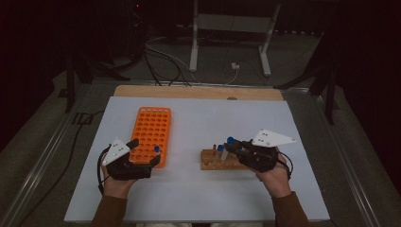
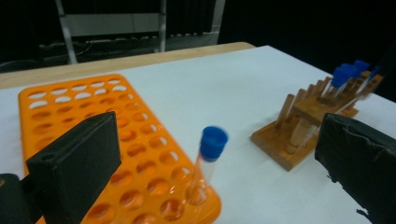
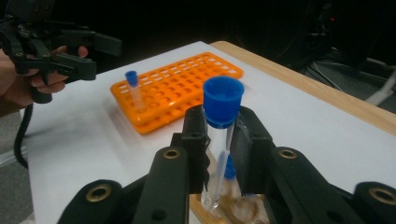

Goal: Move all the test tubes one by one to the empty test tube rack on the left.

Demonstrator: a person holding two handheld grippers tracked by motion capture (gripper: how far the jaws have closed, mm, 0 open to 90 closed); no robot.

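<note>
A clear test tube with a blue cap [image 3: 223,100] stands upright between the pads of my right gripper [image 3: 219,133], which is shut on it. In the high view this gripper [image 1: 235,147] holds the tube [image 1: 229,143] just above the wooden rack [image 1: 208,163], which has another blue-capped tube [image 1: 219,150] in it. My left gripper [image 1: 144,152] is open at the near right corner of the orange rack [image 1: 150,127]. A second blue-capped tube [image 2: 210,156] stands in that corner hole, between the wide-apart jaws and free of both.
The white mat [image 1: 198,123] covers a wooden table [image 1: 189,91]. The orange rack [image 2: 93,116] has many empty holes. Several blue-capped tubes [image 2: 348,74] sit in the wooden rack [image 2: 299,135]. Cables and a metal stand [image 1: 231,28] lie on the dark floor beyond.
</note>
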